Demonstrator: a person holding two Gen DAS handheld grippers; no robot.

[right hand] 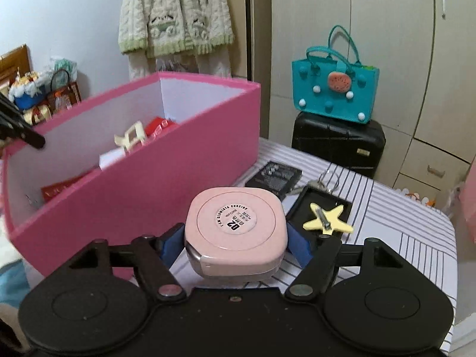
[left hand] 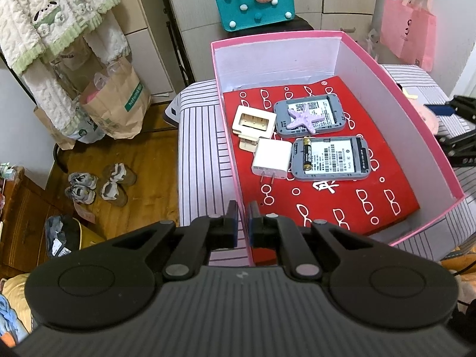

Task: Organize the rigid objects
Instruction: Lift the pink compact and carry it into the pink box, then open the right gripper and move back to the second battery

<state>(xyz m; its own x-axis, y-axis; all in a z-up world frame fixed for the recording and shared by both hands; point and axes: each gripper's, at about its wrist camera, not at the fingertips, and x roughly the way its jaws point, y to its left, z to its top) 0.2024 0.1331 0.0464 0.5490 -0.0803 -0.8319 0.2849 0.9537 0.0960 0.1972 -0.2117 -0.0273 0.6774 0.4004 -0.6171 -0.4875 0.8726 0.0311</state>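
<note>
Left tongs: we see them pinched tight on the near wall of the pink box.
Right tongs: we see them spread wide, blue pads pressing both sides of the pink rounded case, held beside the box.
Box contents: two grey devices, a purple starfish, a battery, a white charger.
Striped surface: a yellow star on a black tray.

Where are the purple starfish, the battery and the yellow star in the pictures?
purple starfish (left hand: 303,118), left wrist view, on its centre.
battery (left hand: 306,156), left wrist view, on the middle of its black body.
yellow star (right hand: 326,219), right wrist view, on its centre, beside the small metal piece on it.
</note>
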